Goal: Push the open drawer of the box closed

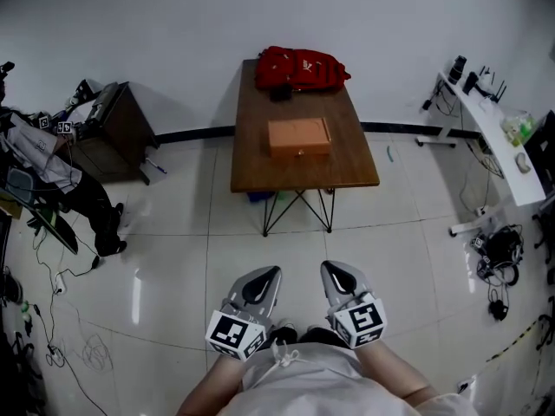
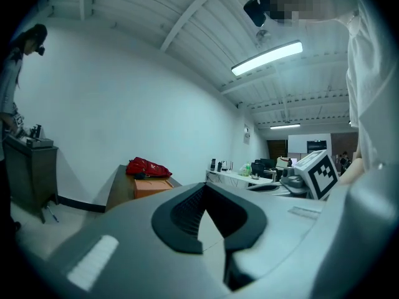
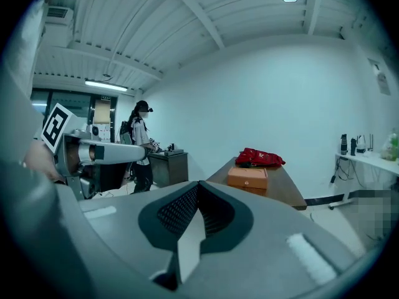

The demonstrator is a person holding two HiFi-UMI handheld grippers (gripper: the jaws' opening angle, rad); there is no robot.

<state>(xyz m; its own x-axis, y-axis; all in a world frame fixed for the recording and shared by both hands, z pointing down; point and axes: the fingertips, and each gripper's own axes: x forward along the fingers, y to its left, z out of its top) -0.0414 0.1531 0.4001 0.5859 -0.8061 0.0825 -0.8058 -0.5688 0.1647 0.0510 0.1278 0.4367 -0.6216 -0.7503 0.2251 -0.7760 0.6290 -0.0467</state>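
An orange box [image 1: 299, 136] lies on a brown table [image 1: 347, 170] far ahead of me, its front with a small knob facing me. At this distance I cannot tell how far its drawer stands out. Behind it lies a red backpack [image 1: 301, 68]. My left gripper [image 1: 272, 274] and right gripper [image 1: 329, 270] hang close to my body over the tiled floor, far from the table, both shut and holding nothing. The box also shows small in the left gripper view [image 2: 151, 187] and the right gripper view [image 3: 247, 178], beyond the shut jaws.
A dark cabinet [image 1: 117, 128] stands at the left with clutter and cables around it; a person [image 3: 140, 145] stands beside it. A white desk [image 1: 494, 133] with gear lines the right wall, and cables [image 1: 499, 258] lie below it. Tiled floor [image 1: 295, 250] separates me from the table.
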